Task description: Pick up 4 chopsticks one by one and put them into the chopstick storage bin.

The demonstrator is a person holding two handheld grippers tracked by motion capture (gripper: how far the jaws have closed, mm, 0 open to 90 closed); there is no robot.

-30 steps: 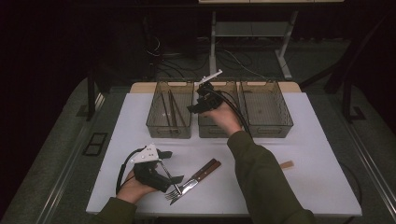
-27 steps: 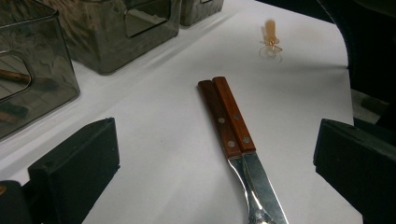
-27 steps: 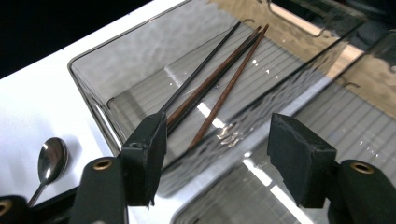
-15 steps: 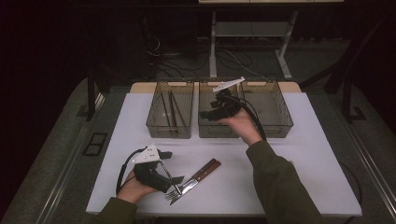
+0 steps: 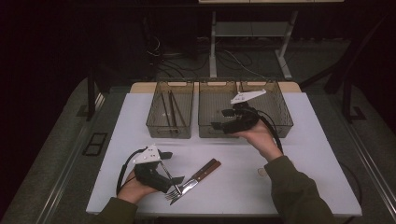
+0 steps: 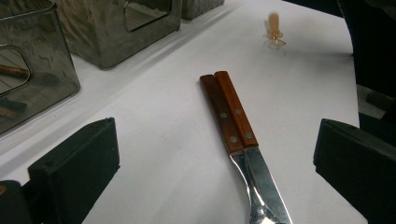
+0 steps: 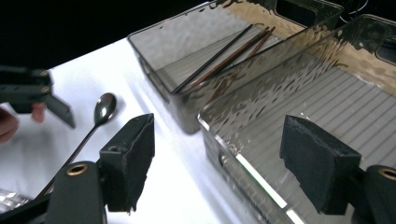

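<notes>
A knife [image 6: 236, 112] and a fork [image 6: 212, 100] with brown wooden handles lie side by side on the white table [image 5: 299, 140], near its front edge [image 5: 201, 173]. My left gripper [image 5: 172, 167] rests low by their metal ends, and its jaws [image 6: 215, 163] stand wide open on either side of them without touching. My right gripper [image 5: 221, 119] hovers at the front wall of the middle bin [image 5: 210, 100]. Its jaws [image 7: 224, 158] have just been opening and nothing is between them. A spoon [image 7: 103, 109] lies on the table beyond it.
Three smoky clear bins stand in a row at the back: the left bin [image 5: 154, 114] holds chopsticks [image 7: 219, 58], and the right bin [image 5: 285, 116] stands behind my right hand. A small tan object [image 5: 261, 171] lies at the front right.
My right gripper has moved to the right and nearer, from over the middle bin's left part to its front wall. The left gripper and the cutlery have stayed put.
</notes>
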